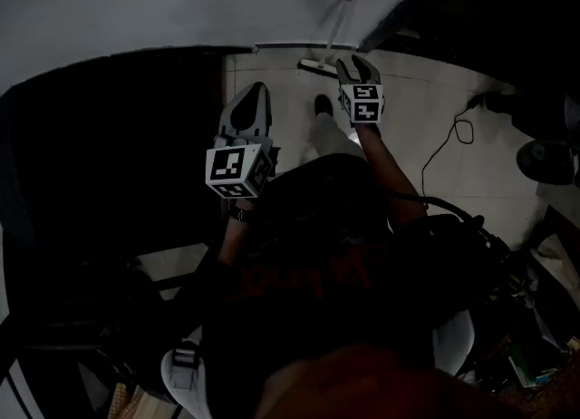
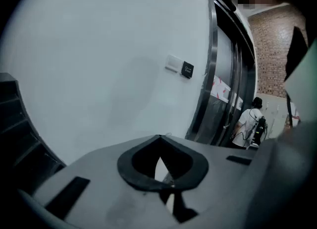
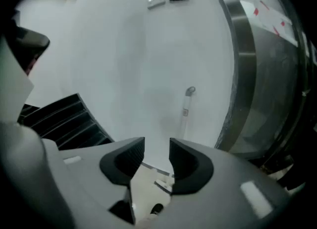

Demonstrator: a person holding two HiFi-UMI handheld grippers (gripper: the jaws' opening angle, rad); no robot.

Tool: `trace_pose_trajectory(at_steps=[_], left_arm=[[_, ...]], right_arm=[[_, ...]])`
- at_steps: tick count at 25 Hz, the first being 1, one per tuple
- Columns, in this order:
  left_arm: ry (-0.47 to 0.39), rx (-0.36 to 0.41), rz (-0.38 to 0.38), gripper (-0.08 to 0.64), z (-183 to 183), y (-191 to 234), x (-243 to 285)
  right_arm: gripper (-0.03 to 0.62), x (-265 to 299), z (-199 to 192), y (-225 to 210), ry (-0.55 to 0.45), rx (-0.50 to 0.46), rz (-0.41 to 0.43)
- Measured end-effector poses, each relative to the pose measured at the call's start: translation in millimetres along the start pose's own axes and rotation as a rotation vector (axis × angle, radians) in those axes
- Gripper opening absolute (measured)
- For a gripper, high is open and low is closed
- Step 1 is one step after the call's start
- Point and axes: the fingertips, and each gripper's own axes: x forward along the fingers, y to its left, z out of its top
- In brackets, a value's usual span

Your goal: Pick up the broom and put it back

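Note:
The broom [image 1: 339, 20] leans against the white wall, its pale handle rising from a head [image 1: 314, 64] on the tiled floor. My right gripper [image 1: 354, 63] hovers just short of that head, open, with nothing between its jaws. In the right gripper view the broom's handle [image 3: 186, 110] stands beyond the gap of the right gripper [image 3: 157, 146], well apart from it. My left gripper [image 1: 256, 91] is held farther left and nearer to me, away from the broom. Seen from its own camera, the left gripper [image 2: 159, 138] is shut and empty, facing bare wall.
Dark stairs [image 3: 64, 119] rise at the left. A metal door frame [image 3: 242, 64] stands right of the broom. A black cable [image 1: 453, 132] trails over the floor tiles at right. My shoe [image 1: 323, 105] is below the broom head. A person [image 2: 247, 122] stands far off.

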Motion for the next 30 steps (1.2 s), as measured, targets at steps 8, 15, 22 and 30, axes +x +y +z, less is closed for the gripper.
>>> trace_pose_trajectory(at_steps=[8,15,22,30], left_arm=[[0.003,0.063,0.038,0.005,41,-9,83],[0.043,0.098,0.146,0.005,50,24,73],[0.044,0.088,0.178,0.005,59,53,79],[-0.019,0.093,0.078,0.005,83,45,120]], right_arm=[[0.155,140,16,-117,0.159,-0.046,-0.075],[0.184,214,11,-122,0.270,-0.043,-0.059],[0.086,221,15,-110,0.271,-0.097,-0.076],[0.084,81,50,-58,0.143,-0.187,0.010]])
